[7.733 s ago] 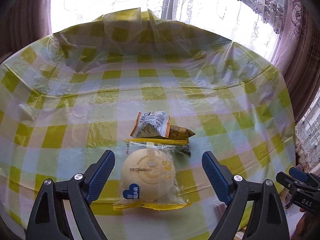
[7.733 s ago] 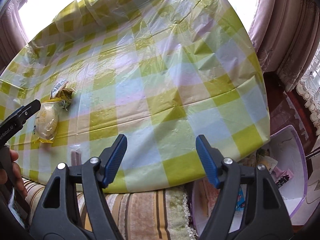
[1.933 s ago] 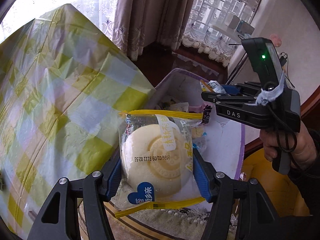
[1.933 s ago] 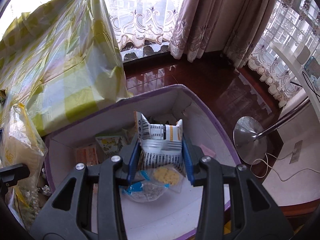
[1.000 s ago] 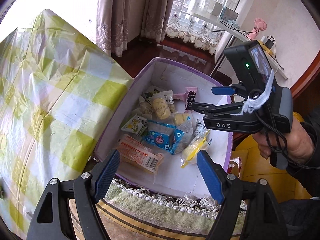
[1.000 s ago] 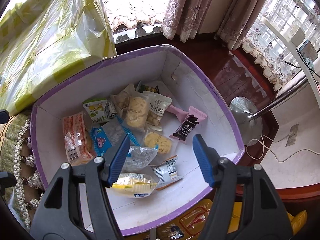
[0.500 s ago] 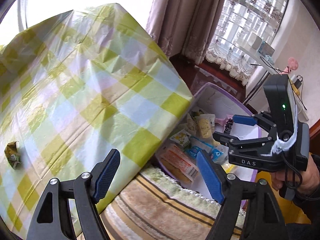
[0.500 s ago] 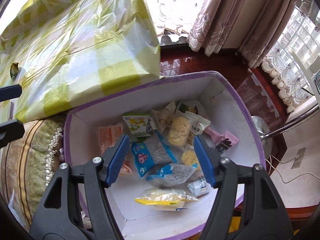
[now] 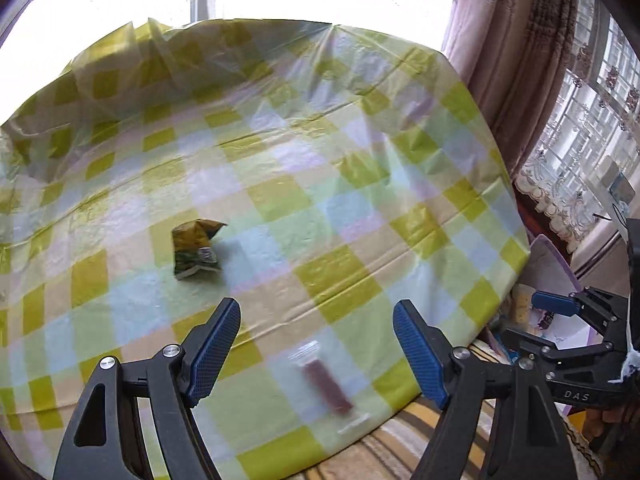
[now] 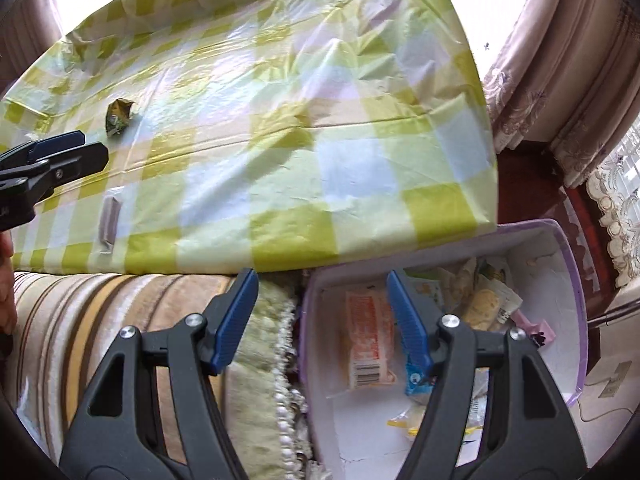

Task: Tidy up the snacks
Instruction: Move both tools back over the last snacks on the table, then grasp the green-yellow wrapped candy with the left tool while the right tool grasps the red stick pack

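We hold the left gripper [image 9: 316,354] spread and empty over the checked tablecloth [image 9: 320,184]; a clear-wrapped brown stick snack [image 9: 326,386] lies between its fingers at six o'clock, a crumpled yellow-green packet [image 9: 196,248] farther at ten. Our right gripper [image 10: 322,320], spread and empty, overhangs the purple-rimmed snack box [image 10: 580,312].

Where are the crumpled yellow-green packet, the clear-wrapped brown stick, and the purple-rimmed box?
Crumpled yellow-green packet [image 9: 195,250]: left wrist view, middle of the wrapper.
Clear-wrapped brown stick [image 9: 327,385]: left wrist view, on the brown bar inside.
Purple-rimmed box [image 10: 568,280]: right wrist view, inner right wall.
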### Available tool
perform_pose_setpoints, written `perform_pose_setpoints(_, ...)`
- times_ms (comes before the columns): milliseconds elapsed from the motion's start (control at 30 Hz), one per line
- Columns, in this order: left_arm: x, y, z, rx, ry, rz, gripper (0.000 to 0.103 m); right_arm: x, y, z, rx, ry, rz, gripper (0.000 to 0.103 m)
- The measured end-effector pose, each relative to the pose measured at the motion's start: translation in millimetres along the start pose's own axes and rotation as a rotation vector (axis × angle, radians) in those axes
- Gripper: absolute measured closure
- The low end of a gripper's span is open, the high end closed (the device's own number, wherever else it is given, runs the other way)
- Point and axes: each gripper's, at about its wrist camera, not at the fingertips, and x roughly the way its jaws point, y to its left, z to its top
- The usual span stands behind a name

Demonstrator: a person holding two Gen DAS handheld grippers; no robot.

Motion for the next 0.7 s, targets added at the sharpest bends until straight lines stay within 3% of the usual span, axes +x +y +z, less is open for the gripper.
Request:
perform_pose_setpoints(267, -8.6, 73.0, -7.7, -0.138, -0.023, 0.085, 0.027, 4.3, 65.1, 22.6, -0.103, -0.009, 0.100, 0.033)
perform_pose_setpoints(467, 0.6, 90.4, -6.2, -0.161, -0.014, 0.085, 0.029, 13.2, 109.4, 35.1, -0.171, 0.001, 0.157, 0.033)
perform_pose_setpoints(700, 11.8, 98.2, 4.4, -0.158, -0.012, 0.061, 0.029, 32.1, 139.8, 39.0, -0.220, 0.049, 0.168, 0.033)
